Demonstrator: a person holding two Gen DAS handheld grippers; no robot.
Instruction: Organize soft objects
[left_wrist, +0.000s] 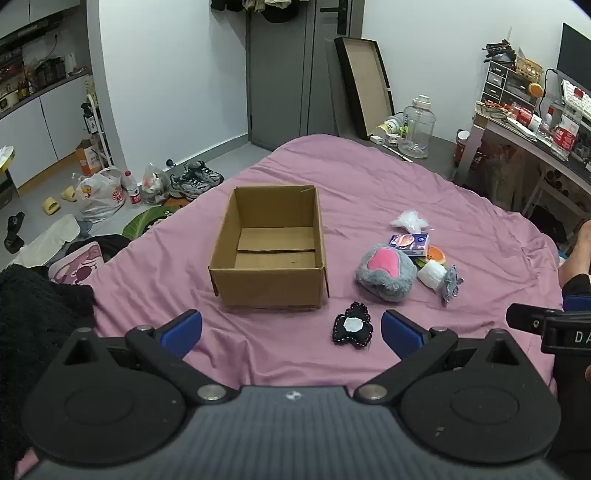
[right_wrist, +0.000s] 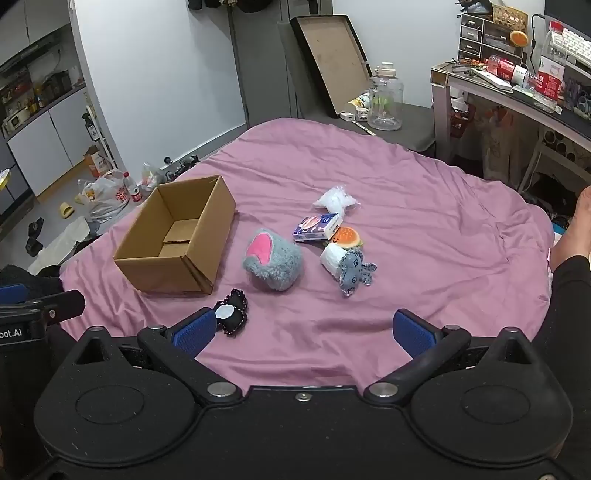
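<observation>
Clear jug (left_wrist: 417, 127) by desk (left_wrist: 524, 136); sneakers (left_wrist: 195, 181) on floor.

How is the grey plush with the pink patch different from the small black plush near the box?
The grey plush is large and rounded; the black plush is small and flat. The grey one bears a pink patch, the black one a white patch. Both lie on the pink sheet, outside the cardboard box.

Pink bed (left_wrist: 369, 177): open cardboard box (left_wrist: 267, 273), soft toys (left_wrist: 384, 273) beside.
</observation>
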